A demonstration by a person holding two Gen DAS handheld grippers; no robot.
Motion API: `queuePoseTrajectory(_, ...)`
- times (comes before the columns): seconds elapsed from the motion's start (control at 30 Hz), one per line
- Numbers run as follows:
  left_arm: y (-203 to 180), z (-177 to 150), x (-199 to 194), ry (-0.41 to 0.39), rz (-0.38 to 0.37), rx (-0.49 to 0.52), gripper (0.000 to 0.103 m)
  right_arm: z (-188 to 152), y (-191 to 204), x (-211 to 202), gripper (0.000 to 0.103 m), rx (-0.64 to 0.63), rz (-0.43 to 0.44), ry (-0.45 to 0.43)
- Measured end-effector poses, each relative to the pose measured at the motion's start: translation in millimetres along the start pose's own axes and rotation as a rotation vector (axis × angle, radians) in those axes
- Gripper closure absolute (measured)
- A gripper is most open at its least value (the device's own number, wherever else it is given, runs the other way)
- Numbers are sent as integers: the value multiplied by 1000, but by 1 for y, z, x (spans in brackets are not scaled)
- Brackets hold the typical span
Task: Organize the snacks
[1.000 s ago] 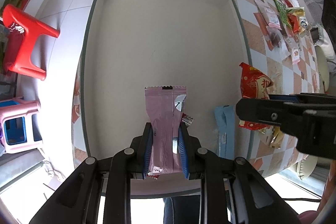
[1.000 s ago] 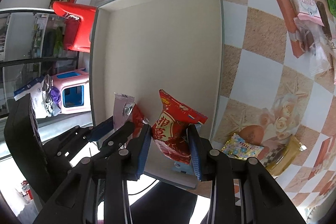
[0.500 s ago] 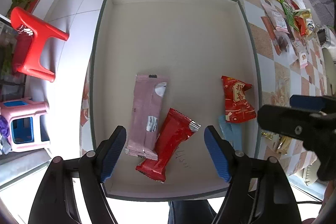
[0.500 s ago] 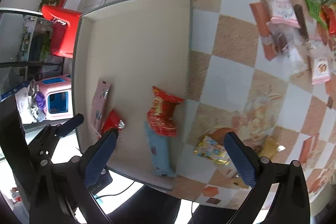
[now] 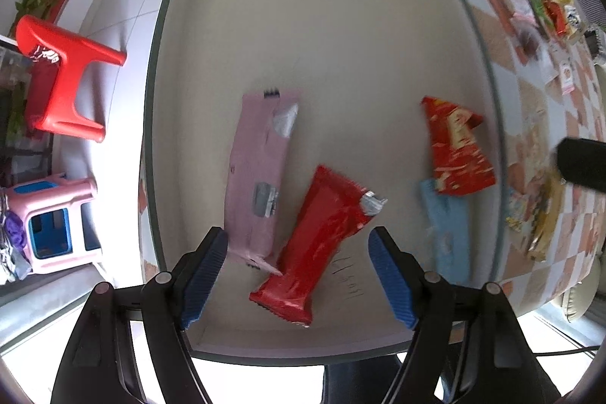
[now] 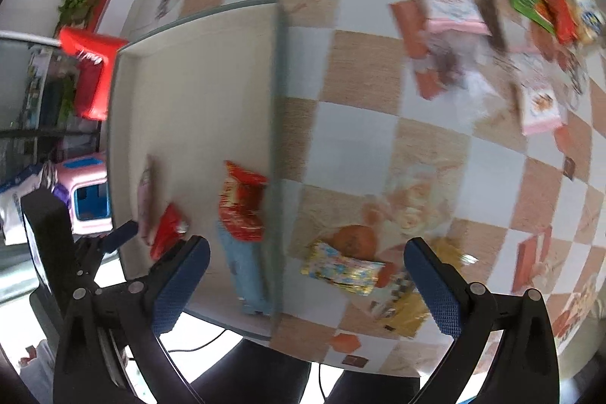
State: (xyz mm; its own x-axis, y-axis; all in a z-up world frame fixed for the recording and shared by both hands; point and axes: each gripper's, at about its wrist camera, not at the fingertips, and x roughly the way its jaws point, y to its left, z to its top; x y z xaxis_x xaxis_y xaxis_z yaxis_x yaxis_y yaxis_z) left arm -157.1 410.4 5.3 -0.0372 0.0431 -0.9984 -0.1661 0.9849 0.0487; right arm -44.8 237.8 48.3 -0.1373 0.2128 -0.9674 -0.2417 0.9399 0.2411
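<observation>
A cream tray with a grey-green rim [image 5: 163, 70] [image 6: 278, 93] holds a pink packet [image 5: 257, 173], a long red packet [image 5: 322, 230], a red patterned bag [image 5: 458, 146] [image 6: 240, 203] and a light blue packet [image 5: 447, 226] [image 6: 246, 271]. My left gripper [image 5: 297, 277] is open and empty above the tray's near end. My right gripper [image 6: 306, 284] is open and empty, hovering over the tray's right rim and a shiny colourful packet [image 6: 342, 269] on the table. The left gripper's body [image 6: 49, 233] shows at the right wrist view's left edge.
Several snack packets [image 6: 447, 2] lie scattered on the checkered tablecloth [image 6: 360, 124] to the far right. A gold packet [image 6: 401, 309] lies near the table's front edge. A red stool [image 5: 60, 74] and a pink and blue stool [image 5: 53, 222] stand on the floor to the left.
Both grippers opened and let go: the pink packet and the red patterned bag now lie in the tray. Both grippers have pulled back; the right one has swung right over the table.
</observation>
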Motion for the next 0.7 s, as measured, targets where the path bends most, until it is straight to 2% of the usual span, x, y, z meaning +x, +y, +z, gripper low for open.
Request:
queuePoseTrajectory(0.1, 7, -3, 8, 15, 26, -1, 22, -7, -35, 1, 0, 95, -32, 2)
queuePoseTrajectory(0.13, 11, -3, 10, 9, 29, -3, 18, -10, -45, 3, 0, 131, -50, 12)
queuePoseTrajectory(0.2, 16, -3, 10, 4, 30, -4, 17, -17, -70, 8, 0, 215, -80, 40)
queuePoseTrajectory(0.3, 19, -1, 7, -1, 39, 15, 17, -28, -96, 16, 0, 322, -66, 65)
queuePoseTrajectory(0.37, 12, 0, -1, -16, 40, 32, 17, -32, -99, 23, 0, 344, -52, 76)
queuePoseTrajectory(0.53, -15, -2, -27, -62, 19, 87, 17, -35, -69, 42, 0, 233, -42, 95)
queuePoseTrajectory(0.7, -38, -7, -43, -79, 13, 141, 17, -39, -41, 60, 0, 34, -128, 120)
